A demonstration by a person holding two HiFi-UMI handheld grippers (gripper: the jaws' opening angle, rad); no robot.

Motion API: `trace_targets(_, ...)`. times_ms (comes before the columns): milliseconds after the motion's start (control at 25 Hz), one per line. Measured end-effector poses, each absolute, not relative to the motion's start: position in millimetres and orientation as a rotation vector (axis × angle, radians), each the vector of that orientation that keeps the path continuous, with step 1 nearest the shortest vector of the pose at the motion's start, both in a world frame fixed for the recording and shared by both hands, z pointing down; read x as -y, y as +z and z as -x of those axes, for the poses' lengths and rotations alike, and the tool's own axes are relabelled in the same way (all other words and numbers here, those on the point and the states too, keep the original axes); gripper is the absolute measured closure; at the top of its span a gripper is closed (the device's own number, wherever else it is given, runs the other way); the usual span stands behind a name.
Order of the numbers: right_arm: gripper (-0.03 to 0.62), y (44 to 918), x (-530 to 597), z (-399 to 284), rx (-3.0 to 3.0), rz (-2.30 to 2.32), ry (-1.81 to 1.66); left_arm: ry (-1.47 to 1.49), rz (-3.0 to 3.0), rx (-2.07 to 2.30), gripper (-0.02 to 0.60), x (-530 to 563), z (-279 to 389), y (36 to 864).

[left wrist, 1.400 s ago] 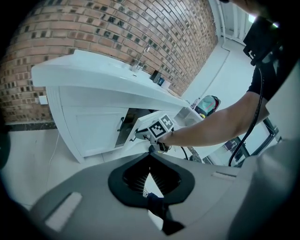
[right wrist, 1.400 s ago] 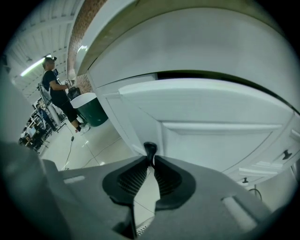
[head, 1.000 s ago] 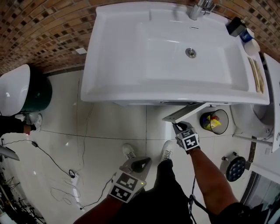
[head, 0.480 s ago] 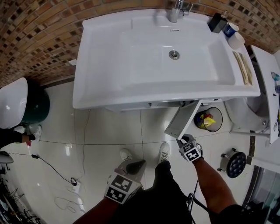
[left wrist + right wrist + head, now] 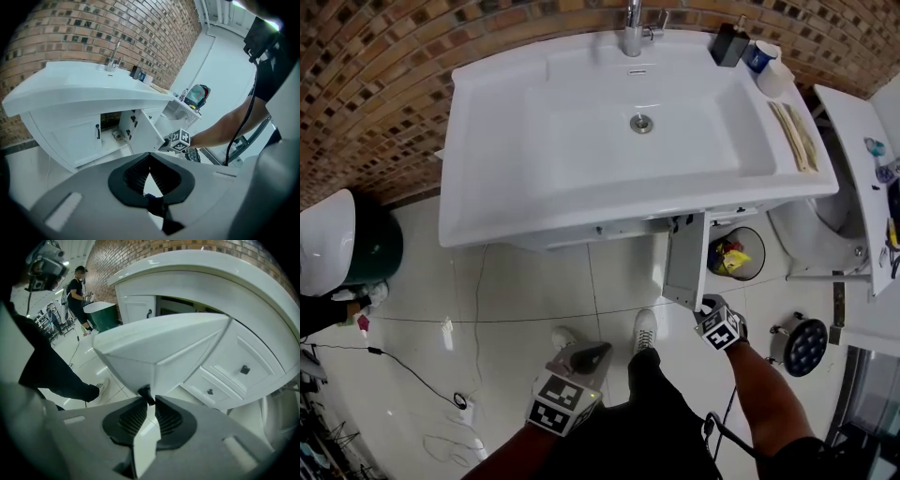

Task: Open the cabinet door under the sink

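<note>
The white sink [image 5: 581, 112] sits on a white cabinet. Its right-hand door [image 5: 685, 255] stands swung out toward me, about square to the cabinet front. My right gripper [image 5: 706, 304] is at the door's outer edge. In the right gripper view the door [image 5: 159, 345] fills the middle and the gripper [image 5: 149, 399] is shut on its small dark handle [image 5: 145, 392]. The left door [image 5: 138, 308] stays closed. My left gripper [image 5: 600, 352] hangs low by my legs, away from the cabinet. In the left gripper view it [image 5: 149, 158] is shut on nothing, with the open door [image 5: 143, 133] ahead.
A round bin [image 5: 734, 255] with rubbish stands just right of the open door, a toilet [image 5: 825, 220] beyond it. Two drawers [image 5: 234, 373] sit right of the door. A green tub with a white lid [image 5: 342, 239] stands at left. Cables [image 5: 403, 361] trail on the floor.
The door has swung from partly open to about square with the cabinet. My right gripper moved right and toward me with the handle. The left gripper stayed low.
</note>
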State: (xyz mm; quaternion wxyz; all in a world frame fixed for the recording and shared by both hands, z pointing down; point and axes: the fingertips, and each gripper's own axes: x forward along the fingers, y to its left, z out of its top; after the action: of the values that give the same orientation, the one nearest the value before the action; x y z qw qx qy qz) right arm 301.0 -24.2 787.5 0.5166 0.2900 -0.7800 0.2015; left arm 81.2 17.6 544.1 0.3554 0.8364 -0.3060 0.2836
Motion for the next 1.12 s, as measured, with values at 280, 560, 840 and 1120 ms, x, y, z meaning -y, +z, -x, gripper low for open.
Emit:
trace_targets(280, 0.56, 788, 23, -335, 1.842, -0.687, 0.459, 0.738, -2.162, 0.806, 0.569, -19, -103, 537)
trace_targets(560, 0.565, 789, 28, -387, 1.759, -0.729, 0.48, 0.744, -2.133, 0.893, 0.57, -19, -104, 525)
trace_targets(840, 0.576, 781, 12, -396, 1.704, -0.751, 0.551, 0.686, -2.104, 1.025, 0.57, -20, -83, 500)
trace_targets(1120, 0.576, 752, -28, -418, 1.587, -0.884, 0.709, 0.64, -2.1, 1.039, 0.57, -47, -54, 484)
